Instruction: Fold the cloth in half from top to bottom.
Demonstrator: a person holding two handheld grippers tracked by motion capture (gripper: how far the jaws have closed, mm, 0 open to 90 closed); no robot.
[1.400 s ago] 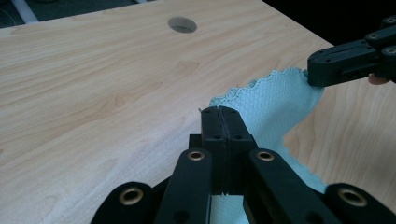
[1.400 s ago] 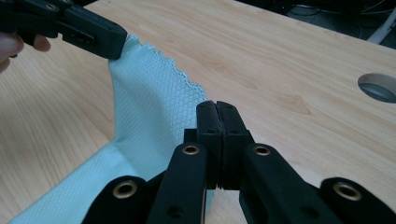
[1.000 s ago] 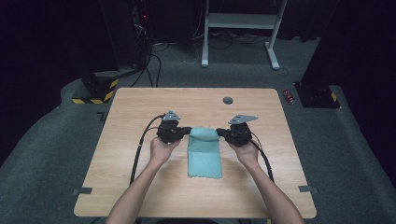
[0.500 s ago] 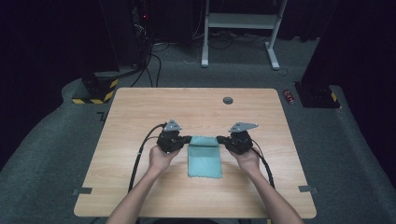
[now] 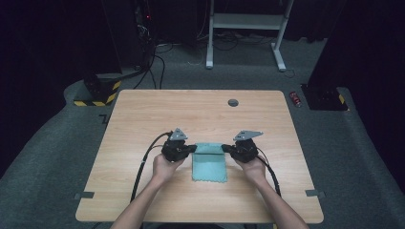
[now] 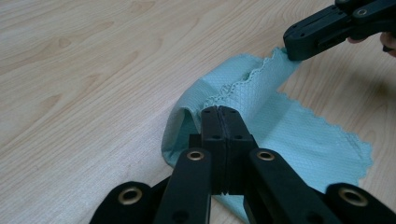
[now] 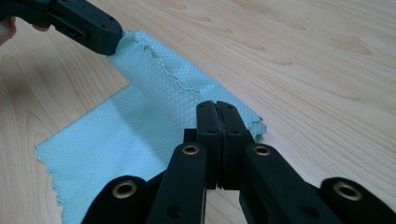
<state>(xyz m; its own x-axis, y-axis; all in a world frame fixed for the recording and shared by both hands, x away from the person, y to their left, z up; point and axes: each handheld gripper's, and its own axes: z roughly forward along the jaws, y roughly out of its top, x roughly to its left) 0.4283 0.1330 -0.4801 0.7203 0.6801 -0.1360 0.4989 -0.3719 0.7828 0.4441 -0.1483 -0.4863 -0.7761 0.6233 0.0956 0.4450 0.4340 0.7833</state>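
Mid-fold on the teal cloth (image 5: pixel 209 162), lying near the front middle of the wooden table (image 5: pixel 143 119). Left gripper (image 5: pixel 192 148) clamped tight on the far left corner, right gripper (image 5: pixel 225 148) pinched just as tight on the far right corner. Far edge lifted and curling over toward the near side, scalloped hem showing along the raised strip. Near half flat on the wood. Left to do, by the look of it: carrying that edge down to the near hem, letting go, smoothing. Pale wood grain, a small round grommet (image 5: pixel 233 102) at the back. Grey carpet around, dark room, a white frame (image 5: pixel 246 21) and cables behind.
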